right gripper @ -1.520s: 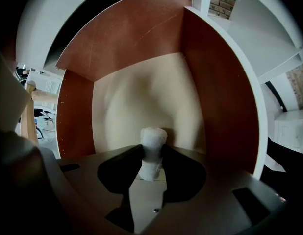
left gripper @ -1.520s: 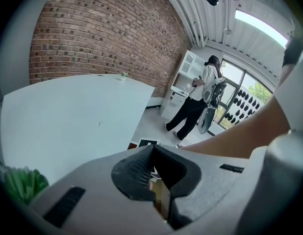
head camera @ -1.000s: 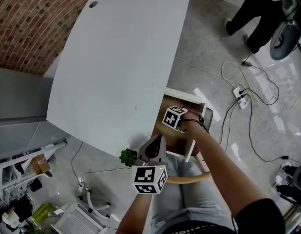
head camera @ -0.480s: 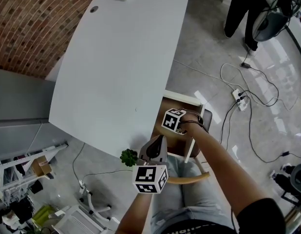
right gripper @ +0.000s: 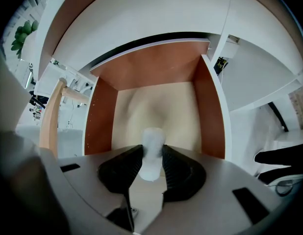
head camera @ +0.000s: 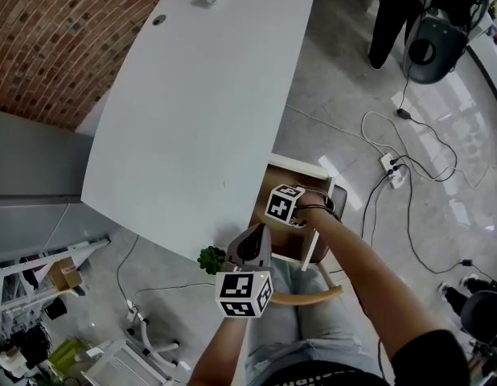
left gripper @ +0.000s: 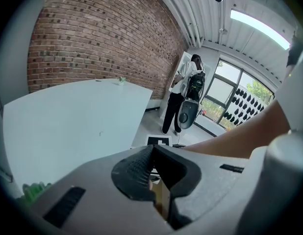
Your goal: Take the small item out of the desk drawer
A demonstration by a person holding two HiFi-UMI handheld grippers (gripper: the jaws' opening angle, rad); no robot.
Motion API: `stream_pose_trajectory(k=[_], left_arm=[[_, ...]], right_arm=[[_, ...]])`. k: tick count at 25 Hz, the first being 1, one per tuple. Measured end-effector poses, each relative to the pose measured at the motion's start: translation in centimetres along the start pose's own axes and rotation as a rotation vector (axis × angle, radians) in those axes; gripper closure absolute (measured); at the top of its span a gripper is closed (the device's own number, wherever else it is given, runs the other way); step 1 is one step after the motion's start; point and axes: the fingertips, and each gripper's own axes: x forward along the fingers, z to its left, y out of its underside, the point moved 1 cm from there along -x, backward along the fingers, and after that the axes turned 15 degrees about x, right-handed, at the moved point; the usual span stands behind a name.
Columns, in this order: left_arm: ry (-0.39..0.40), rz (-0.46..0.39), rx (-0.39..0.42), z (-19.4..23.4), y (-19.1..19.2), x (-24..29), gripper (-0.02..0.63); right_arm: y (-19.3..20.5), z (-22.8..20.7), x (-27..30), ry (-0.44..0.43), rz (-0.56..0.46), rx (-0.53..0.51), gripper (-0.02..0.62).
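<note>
Tongs on the right (right gripper: 151, 152) clamp a small frosted-white cylinder (right gripper: 152, 140) over the open drawer (right gripper: 156, 62); left tongs (left gripper: 152, 148) sit closed, empty.

Person seen from above, wearing a black short-sleeved top (head camera: 429, 359), light grey trousers (head camera: 313, 328) and a dark strap (head camera: 319, 207) round the right wrist. The left gripper (left gripper: 152, 148) and right gripper (right gripper: 152, 153) have smooth pale grey moulded shells with small dark rectangular slots (right gripper: 69, 168) and black ribbed pads (right gripper: 123, 169). A small screw (right gripper: 134, 211) shows on the right gripper. Each gripper carries a white cube with black square markers: left cube (head camera: 243, 293), right cube (head camera: 284, 203).
</note>
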Motion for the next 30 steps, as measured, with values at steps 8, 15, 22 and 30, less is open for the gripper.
stream_pose_trajectory(k=[8,15,22,30], left_arm=[[-0.021,0.012,-0.014,0.9,0.5,-0.9,0.6],[-0.018,0.015,-0.004,0.4,-0.5,-1.8,0.6],[-0.008,0.014,0.013,-0.2,-1.8,-2.4,0.6],[0.004,0.02,0.025,-0.6,-2.8,-3.0,0.6]], right_arm=[[-0.3,2.0,-2.0,-0.017,-0.036,-0.032,0.471],[0.2,3.6,-5.0,-0.029,-0.071,-0.045,0.471],[0.9,4.2,-7.5,-0.045,-0.108,0.01,0.471],[0.8,5.0,-11.0,-0.082,-0.189,0.052,0.471]])
